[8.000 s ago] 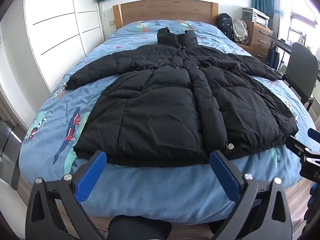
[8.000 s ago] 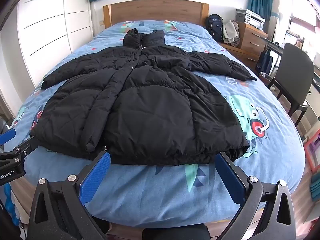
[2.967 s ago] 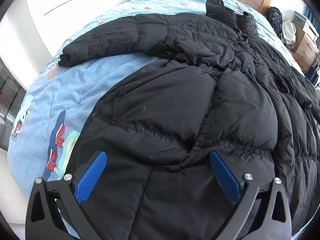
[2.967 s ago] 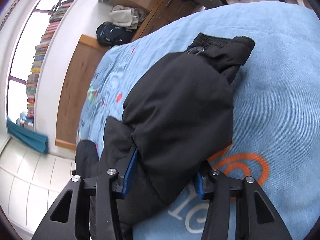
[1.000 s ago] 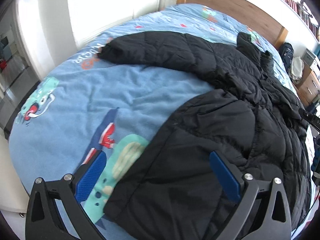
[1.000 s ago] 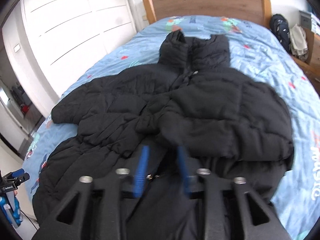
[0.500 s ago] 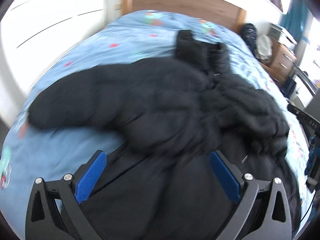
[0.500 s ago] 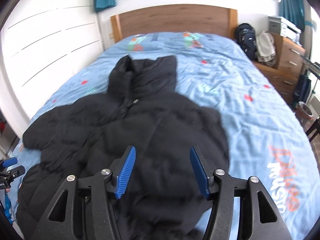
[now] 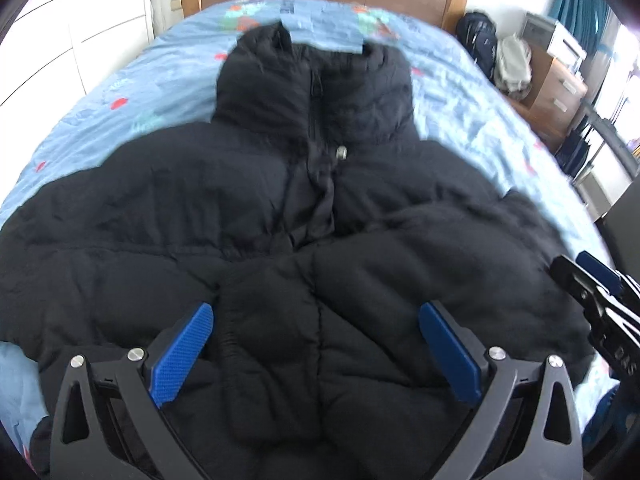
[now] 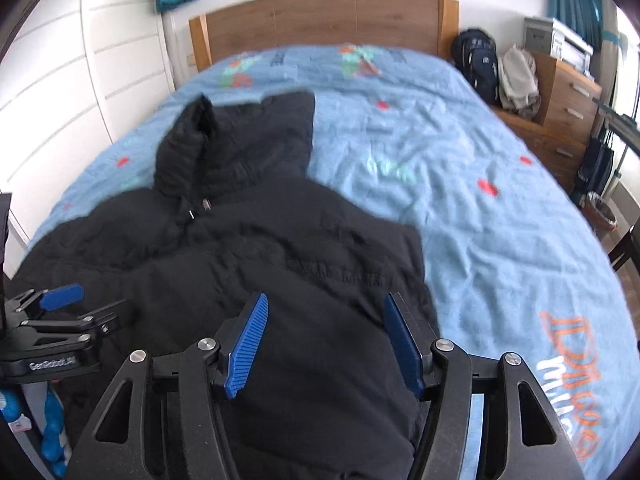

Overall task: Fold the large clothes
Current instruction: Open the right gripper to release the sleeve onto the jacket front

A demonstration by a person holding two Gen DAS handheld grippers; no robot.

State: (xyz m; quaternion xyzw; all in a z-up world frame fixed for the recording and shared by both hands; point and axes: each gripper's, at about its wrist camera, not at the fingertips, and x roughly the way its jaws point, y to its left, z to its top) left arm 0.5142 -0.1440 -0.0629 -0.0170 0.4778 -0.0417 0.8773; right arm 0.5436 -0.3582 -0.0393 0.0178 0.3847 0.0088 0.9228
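A black coat [image 9: 280, 240] is spread on the bed [image 10: 480, 220], collar end toward the wooden headboard [image 10: 320, 20], zip and a snap seen down the middle. Both sleeves are seen laid in over the chest, meeting near the centre – the cuffs lie just ahead of the left gripper [image 9: 316, 344]. The left gripper is held low over the coat with its blue pads [image 9: 182, 354] spread wide, nothing pinched between them. The right gripper [image 10: 324, 340] is held over the coat's right edge, pads parted, fabric seen below the gap but not clamped. Each gripper is caught at the edge of the other's view. Bare blue cover with orange lettering is seen right of the coat. A backpack [image 10: 478, 62] and a drawer unit [image 10: 568, 92] are seen beside the bed – some motion blur throughout
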